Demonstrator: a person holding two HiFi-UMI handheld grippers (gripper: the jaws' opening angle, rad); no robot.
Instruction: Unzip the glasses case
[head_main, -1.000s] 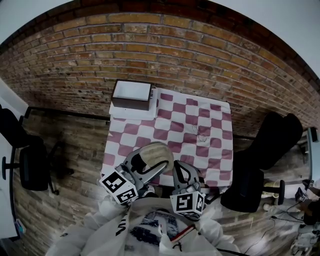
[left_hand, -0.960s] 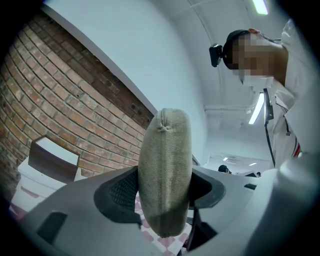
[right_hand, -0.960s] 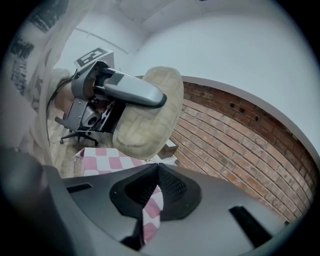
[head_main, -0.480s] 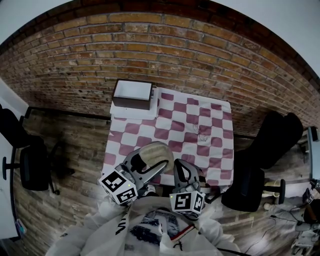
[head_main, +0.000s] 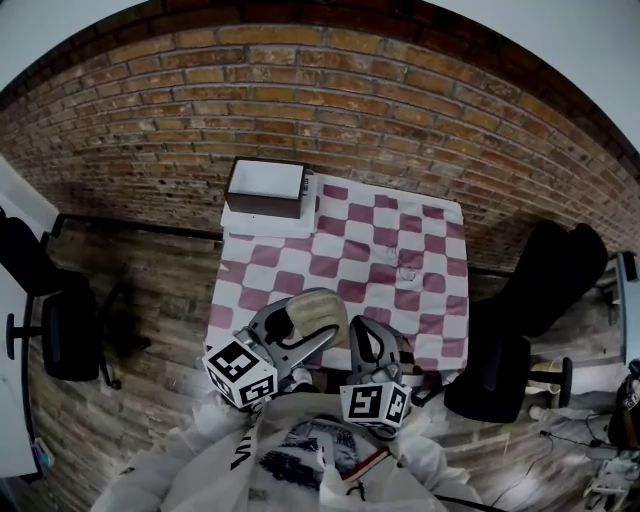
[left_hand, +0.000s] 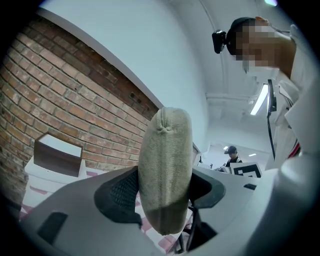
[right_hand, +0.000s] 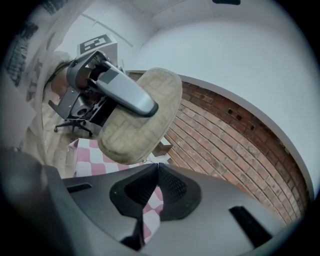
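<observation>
Left gripper (head_main: 312, 335) fingers (left_hand: 119, 192) clamp the glasses case (head_main: 303, 312) above the bench (head_main: 440, 225) near edge. Right gripper (head_main: 364, 335) fingers (right_hand: 172, 189) are fully closed at its rim; the zip pull is indiscernible. Barely shifted since a second ago: no unzipping evident.

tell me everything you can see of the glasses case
The glasses case is a beige, rounded oval with a woven, fabric-like, faintly quilted skin and a puckered seam at its far end. It looks closed; no zip pull can be made out. It is held off the checked tablecloth, clamped edge-on between the jaws of the left gripper, which press on both flat sides. The right gripper, jaws together, sits just under its rim; whether it touches is unclear.
</observation>
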